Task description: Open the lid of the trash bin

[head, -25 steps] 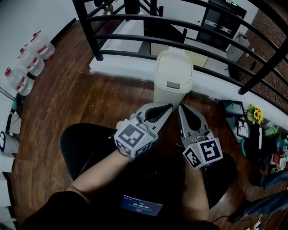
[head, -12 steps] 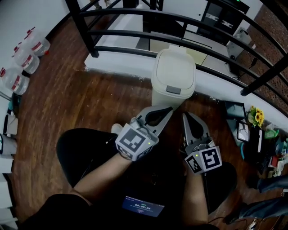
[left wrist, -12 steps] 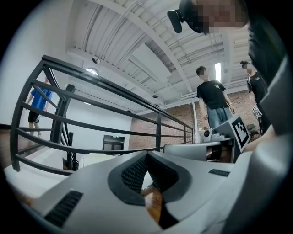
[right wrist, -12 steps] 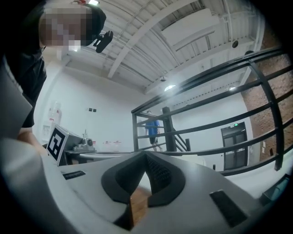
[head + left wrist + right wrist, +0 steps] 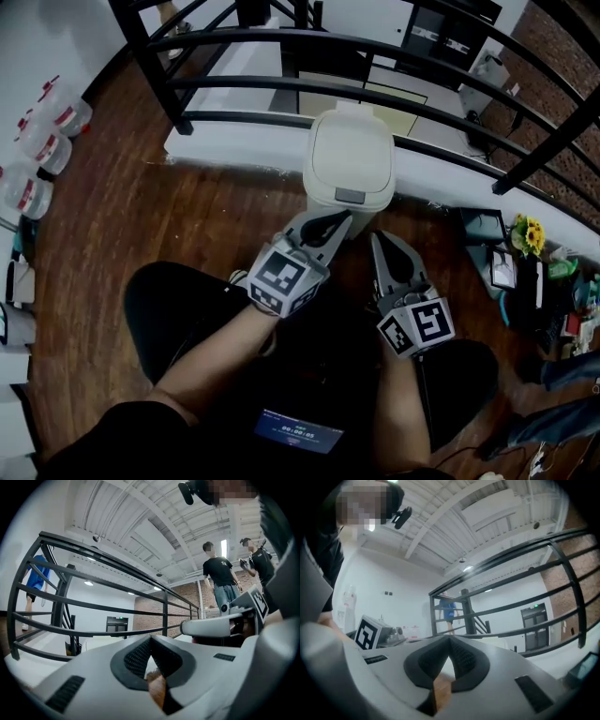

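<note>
The bin lid (image 5: pixel 351 157) is not open yet; the left claw (image 5: pixel 339 219) and right claw (image 5: pixel 379 240) are closed, empty, near it

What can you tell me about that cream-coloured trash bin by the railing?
The trash bin looks like cream plastic, with a rounded lid that is shut and a grey push tab at its front edge. It stands upright on the wooden floor, against the white ledge under the black railing. The left claw is close before it; contact is unclear.
</note>
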Tool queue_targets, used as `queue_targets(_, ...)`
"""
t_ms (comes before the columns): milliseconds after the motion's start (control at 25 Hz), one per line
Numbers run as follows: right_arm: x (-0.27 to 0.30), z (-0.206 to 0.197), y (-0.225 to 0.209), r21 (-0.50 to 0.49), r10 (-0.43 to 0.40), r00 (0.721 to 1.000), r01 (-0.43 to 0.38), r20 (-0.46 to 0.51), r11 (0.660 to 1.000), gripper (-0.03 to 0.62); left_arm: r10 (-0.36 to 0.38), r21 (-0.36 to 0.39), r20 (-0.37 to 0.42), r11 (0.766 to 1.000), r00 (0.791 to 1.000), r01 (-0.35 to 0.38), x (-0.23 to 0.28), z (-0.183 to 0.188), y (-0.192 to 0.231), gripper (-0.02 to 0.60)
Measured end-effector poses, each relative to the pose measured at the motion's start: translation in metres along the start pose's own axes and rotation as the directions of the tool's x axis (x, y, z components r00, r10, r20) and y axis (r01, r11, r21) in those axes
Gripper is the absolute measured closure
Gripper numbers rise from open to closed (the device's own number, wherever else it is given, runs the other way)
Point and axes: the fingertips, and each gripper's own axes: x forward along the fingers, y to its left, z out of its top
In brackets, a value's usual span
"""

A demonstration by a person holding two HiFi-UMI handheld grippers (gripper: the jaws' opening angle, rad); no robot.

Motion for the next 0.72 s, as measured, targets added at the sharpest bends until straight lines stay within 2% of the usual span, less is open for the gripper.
queue_targets(80,0.0,0.003,0.008,0.026,-0.002,1.0,0.002,0.003,1.0,0.592,0.005,-0.009,-0.001,1.0,1.0,-0.005,-0.007,0.0,0.002,0.545)
queue_targets(200,-0.002,0.01,0.026,0.008,-0.004,1.0,0.004,-0.004,1.0,0.592,0.004,-0.013,-0.009,1.0,1.0,-0.004,-0.021,-0.002,0.001,0.545)
queue_targets(400,-0.016,0.005,0.052,-0.09,0.015,0.999,-0.018,-0.034,0.996,0.592,0.007,-0.034,-0.001,0.999,1.0,-0.007,-0.042,0.004,-0.005,0.545)
queue_targets(520,-0.02,0.004,0.047,-0.062,0.008,1.0,-0.008,-0.004,0.998,0.592,0.0,-0.014,-0.001,1.0,1.0,0.0,-0.036,0.002,-0.012,0.545)
queue_targets(720,-0.006,-0.014,0.026,-0.063,0.015,0.999,-0.016,-0.028,0.998,0.592,0.011,-0.014,-0.019,1.0,1.0,-0.011,-0.02,-0.014,-0.007,0.545)
